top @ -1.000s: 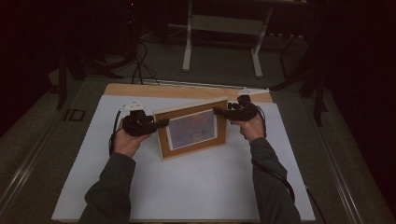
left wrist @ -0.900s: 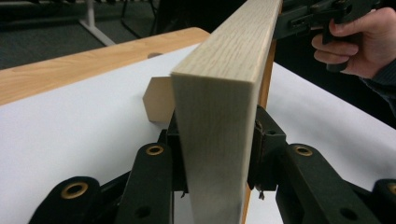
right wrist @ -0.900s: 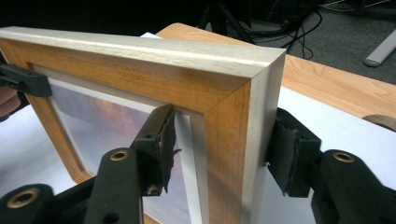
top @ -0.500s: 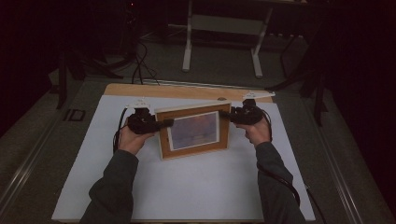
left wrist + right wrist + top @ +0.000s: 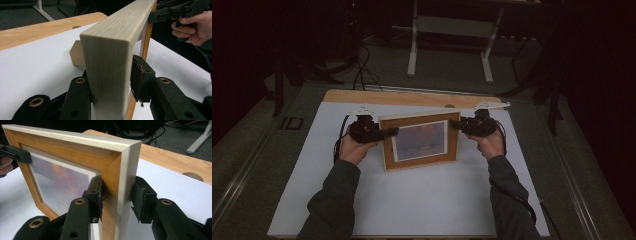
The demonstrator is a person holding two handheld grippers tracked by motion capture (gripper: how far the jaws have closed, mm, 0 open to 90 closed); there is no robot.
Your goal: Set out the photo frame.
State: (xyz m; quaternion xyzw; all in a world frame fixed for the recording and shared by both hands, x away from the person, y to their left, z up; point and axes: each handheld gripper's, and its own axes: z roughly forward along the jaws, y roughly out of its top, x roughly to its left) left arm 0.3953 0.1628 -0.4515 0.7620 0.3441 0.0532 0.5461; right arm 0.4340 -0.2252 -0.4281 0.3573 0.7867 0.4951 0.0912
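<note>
A wooden picture frame (image 5: 419,142) with a pale outer edge and a hazy orange-and-blue print stands upright on the white sheet, between my two grippers. My left gripper (image 5: 392,132) is shut on its left side; in the left gripper view the pads (image 5: 140,77) press on the pale edge (image 5: 110,50). My right gripper (image 5: 455,123) holds the upper right side. Its jaws have just been closing with the frame (image 5: 75,152) between them, and both pads (image 5: 97,195) now touch the wood. The right gripper view also shows the left gripper (image 5: 15,153) on the far side.
The white sheet (image 5: 412,200) covers a wooden table whose bare strip (image 5: 412,97) runs along the back. A brown easel flap (image 5: 76,53) sticks out behind the frame. Beyond the table are a metal stand (image 5: 452,30) and floor cables (image 5: 362,65).
The frame has swung from a skewed pose to squarer with the table's front. The right gripper's jaws have narrowed onto its right side. Both hands stayed almost in place.
</note>
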